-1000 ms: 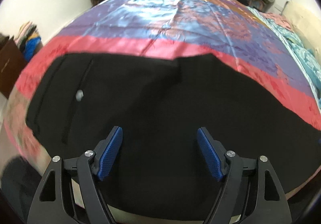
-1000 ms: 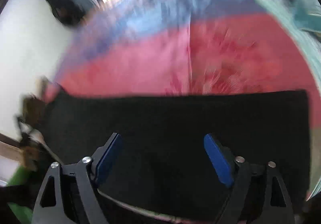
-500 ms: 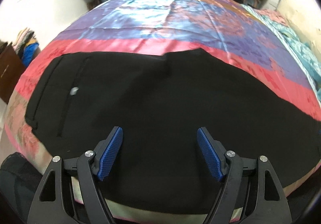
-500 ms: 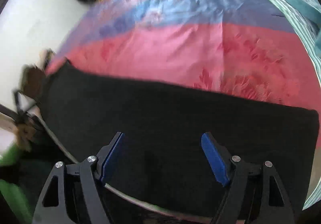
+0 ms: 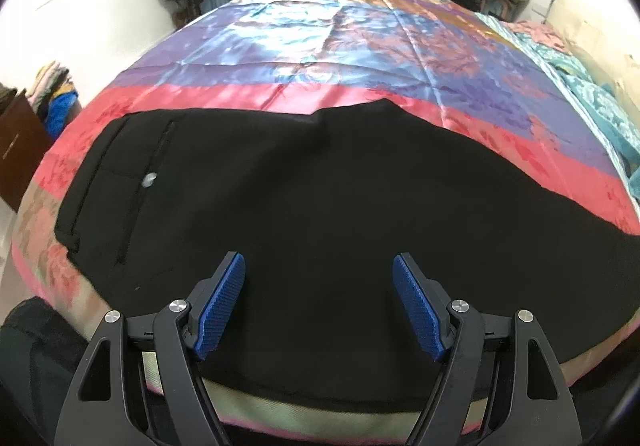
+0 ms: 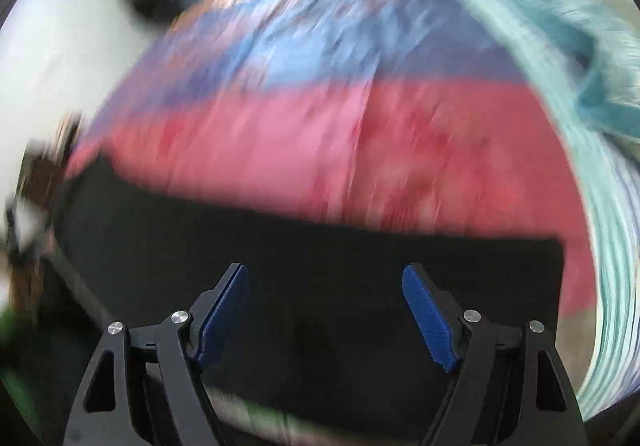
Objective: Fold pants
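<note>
The black pants lie flat along the near edge of the bed, long axis running side to side. The left gripper hovers over the waistband end, the right gripper over the leg hems; both sets of fingers are spread wide and empty.

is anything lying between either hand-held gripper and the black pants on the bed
Nothing visible. The black fabric pants lie flat on the colourful satin bedspread, directly under the open left hand-held gripper and right hand-held gripper.
</note>
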Available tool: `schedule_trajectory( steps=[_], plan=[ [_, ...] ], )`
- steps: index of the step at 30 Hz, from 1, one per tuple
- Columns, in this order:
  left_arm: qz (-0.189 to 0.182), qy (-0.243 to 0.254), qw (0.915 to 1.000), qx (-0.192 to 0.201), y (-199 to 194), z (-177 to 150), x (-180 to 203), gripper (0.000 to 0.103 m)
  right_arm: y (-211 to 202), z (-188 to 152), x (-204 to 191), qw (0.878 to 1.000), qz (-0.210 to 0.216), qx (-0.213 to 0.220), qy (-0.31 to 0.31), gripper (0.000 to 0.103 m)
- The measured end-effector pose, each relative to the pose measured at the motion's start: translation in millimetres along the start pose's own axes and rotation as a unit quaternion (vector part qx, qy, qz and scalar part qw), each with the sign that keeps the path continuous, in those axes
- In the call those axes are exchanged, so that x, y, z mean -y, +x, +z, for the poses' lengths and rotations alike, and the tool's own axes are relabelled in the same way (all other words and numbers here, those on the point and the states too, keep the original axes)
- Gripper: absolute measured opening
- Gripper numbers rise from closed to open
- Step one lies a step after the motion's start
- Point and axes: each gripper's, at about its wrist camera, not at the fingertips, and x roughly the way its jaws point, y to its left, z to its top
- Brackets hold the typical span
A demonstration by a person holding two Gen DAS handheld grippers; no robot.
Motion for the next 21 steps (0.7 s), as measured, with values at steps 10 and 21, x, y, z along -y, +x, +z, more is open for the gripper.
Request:
schedule_trajectory(
  steps=[10, 21],
  plan=[
    [0.005, 0.044, 0.9989, -0.018, 10, -8, 31, 0.079, 32, 22, 33, 0.991, -0.089, 0.063, 0.078, 0.078],
    [0.008, 0.026, 0.9994, -0.020, 15, -9, 20, 0.079, -62, -29, 100, 0.984, -0.125, 0.084, 0.099, 0.080]
  ],
)
